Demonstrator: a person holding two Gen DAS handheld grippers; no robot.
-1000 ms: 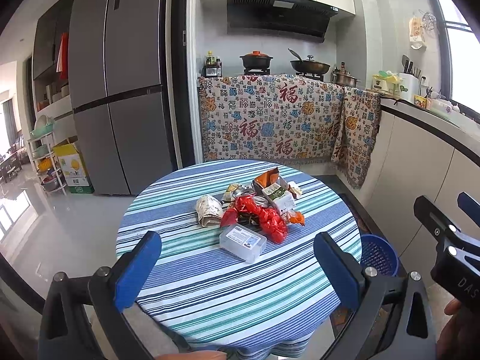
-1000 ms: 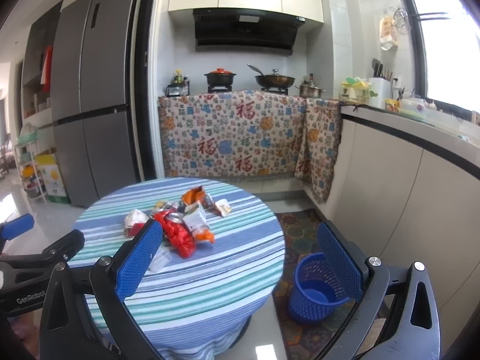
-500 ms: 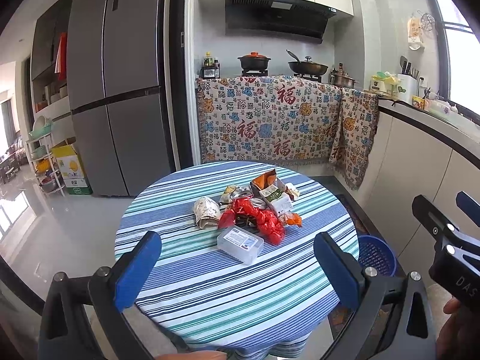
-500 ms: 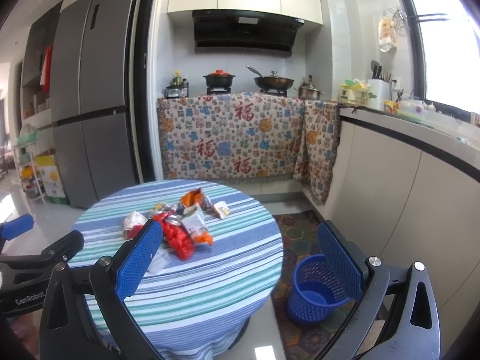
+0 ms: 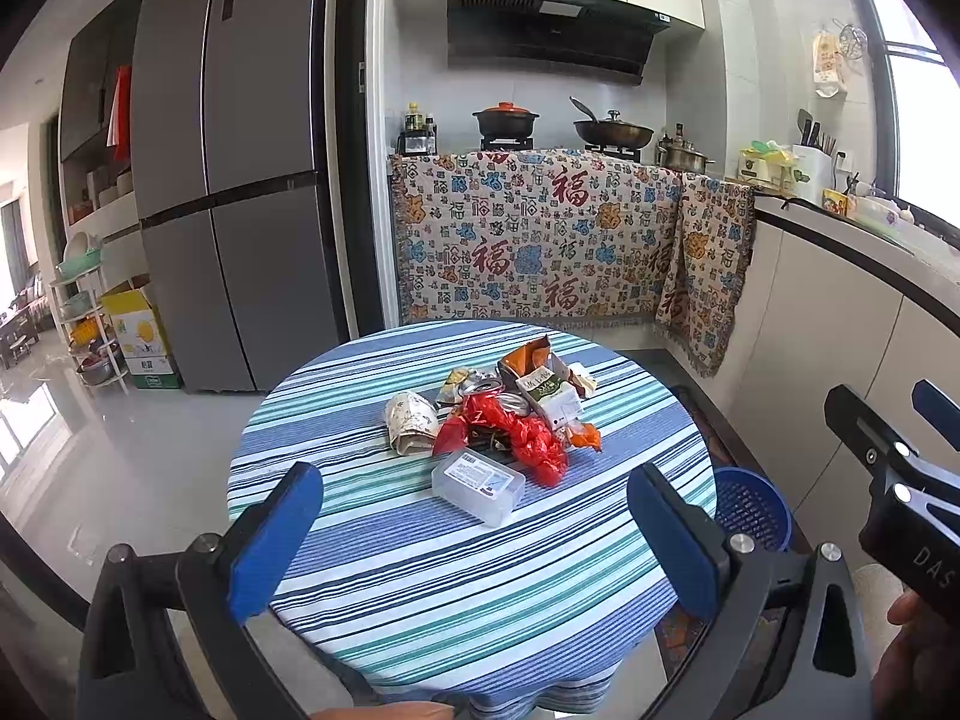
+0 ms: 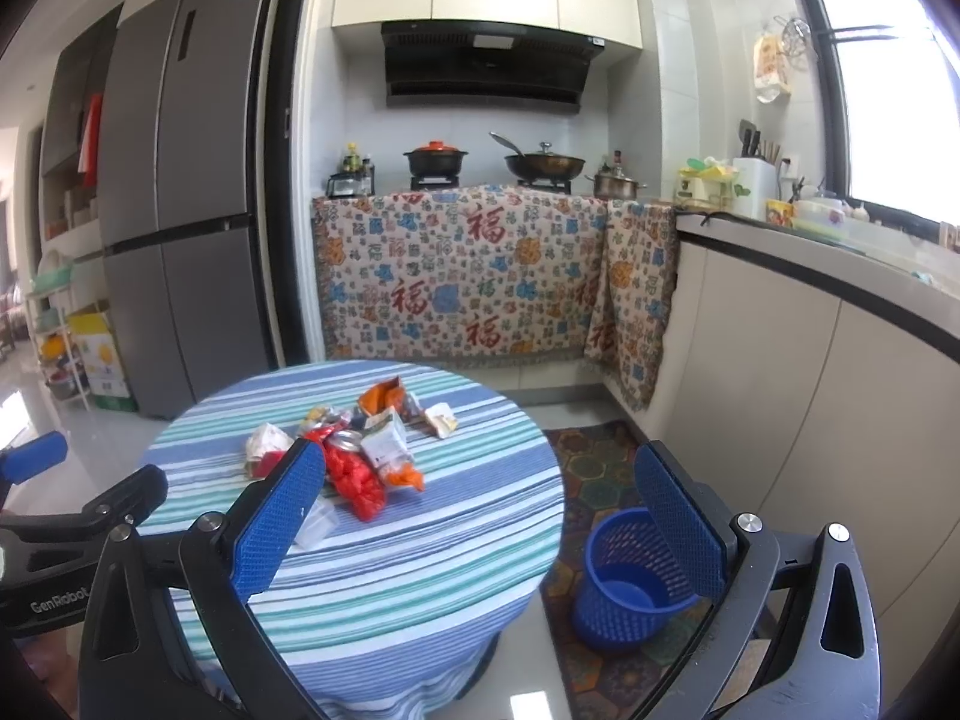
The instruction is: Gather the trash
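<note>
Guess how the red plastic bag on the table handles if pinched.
The red plastic bag looks crumpled and thin, so probably floppy and light. It lies amid the other trash, so lifting may drag neighbours. Its glossy film may slip.

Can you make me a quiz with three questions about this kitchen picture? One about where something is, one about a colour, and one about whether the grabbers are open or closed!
1. Where is the basket?
A. On the table
B. On the floor beside the table
C. On the stove

2. What colour is the crumpled plastic bag in the trash pile?
A. Red
B. Green
C. Black

3. How are the left gripper and right gripper?
A. Both shut
B. One is holding a box
C. Both open and empty

Answers: 1 B, it stands on the patterned rug next to the striped table. 2 A, it is bright red. 3 C, the blue fingers are wide apart with nothing between them.
</note>
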